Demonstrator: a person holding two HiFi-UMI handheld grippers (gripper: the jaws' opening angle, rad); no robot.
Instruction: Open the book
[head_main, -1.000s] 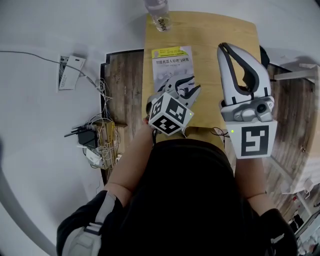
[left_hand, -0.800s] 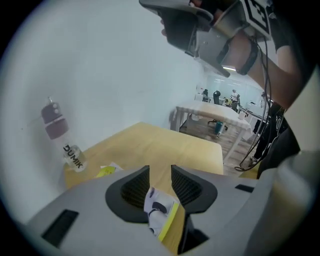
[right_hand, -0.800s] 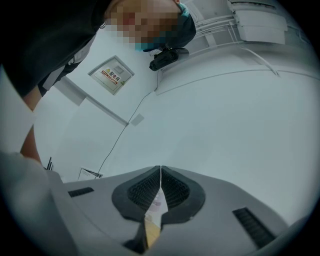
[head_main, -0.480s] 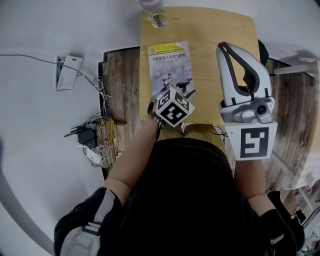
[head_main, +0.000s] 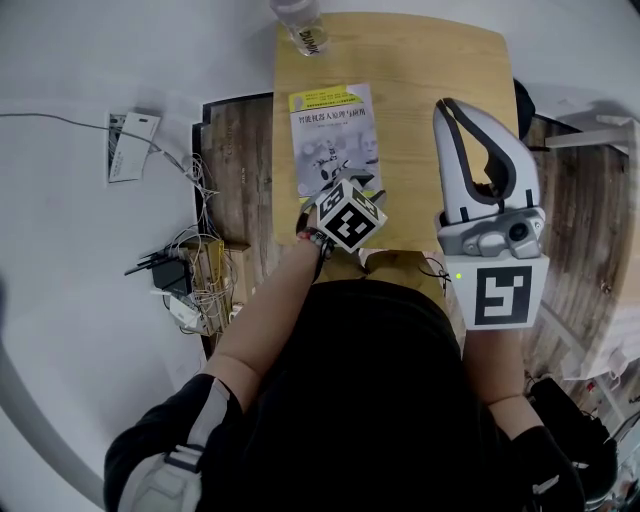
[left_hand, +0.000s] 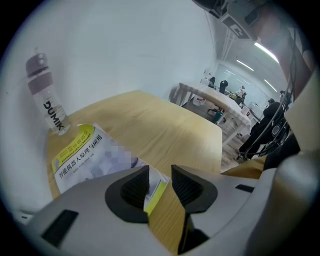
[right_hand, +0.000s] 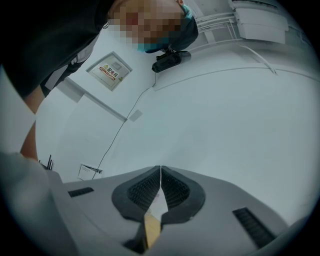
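Wearing a black top with short sleeves carrying grey and white panels near the shoulder. Sporting a thin dark band at the left wrist. Showing, on the left gripper, smooth light-grey shells and black ribbed pads, and topping it with a white cube printed in black square markers. Showing, on the right gripper, long curved white shells edged in black, a grey housing with a round lens, a small green light and a bigger marker cube. Trailing a thin dark cable beside that housing.
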